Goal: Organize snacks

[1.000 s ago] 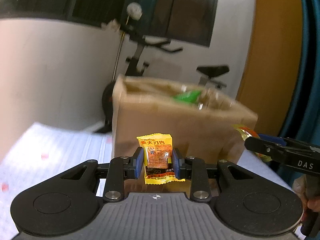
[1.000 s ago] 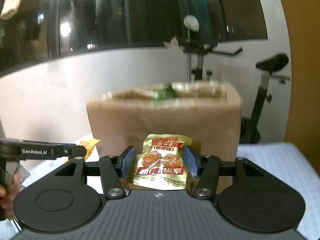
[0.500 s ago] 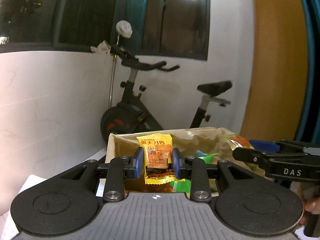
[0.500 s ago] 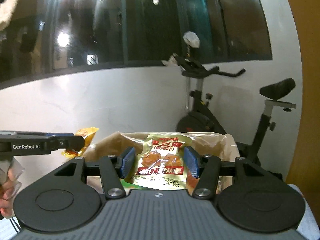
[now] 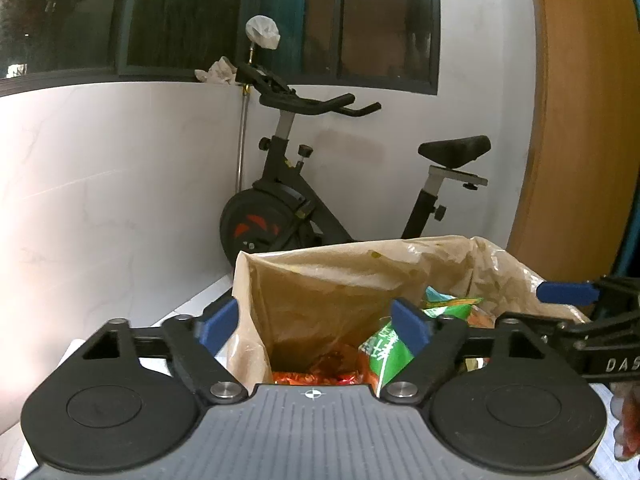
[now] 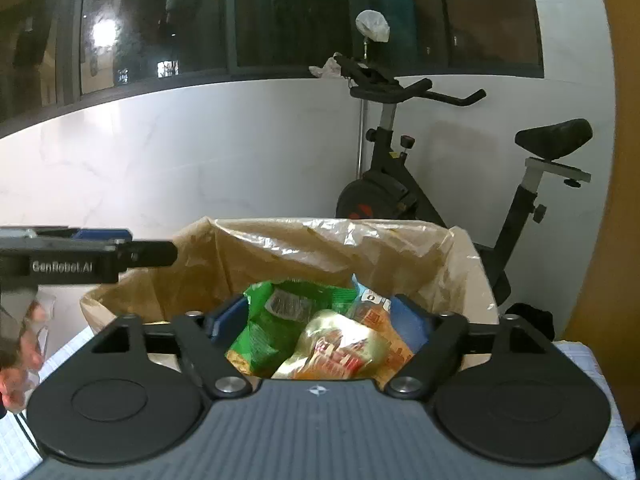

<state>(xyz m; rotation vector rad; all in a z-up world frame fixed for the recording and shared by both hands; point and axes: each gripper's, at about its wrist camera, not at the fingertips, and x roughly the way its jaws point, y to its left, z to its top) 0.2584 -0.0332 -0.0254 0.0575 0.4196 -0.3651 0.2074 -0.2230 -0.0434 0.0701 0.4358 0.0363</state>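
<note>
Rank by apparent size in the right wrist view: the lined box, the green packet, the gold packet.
1. Lined box, clearly largest.
2. Green packet.
3. Gold packet, close to the green one; it lies nearer the camera and is partly hidden, so this order is unsure.

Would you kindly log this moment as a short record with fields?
container: brown cardboard box lined with clear plastic film
contents: crinkled green snack bag, shiny gold snack packet, red wrappers
left gripper: jaws just opened, nothing between them, above the box
right gripper: jaws just opened, gold packet lies loose below
background: black exercise bike, white wall
</note>
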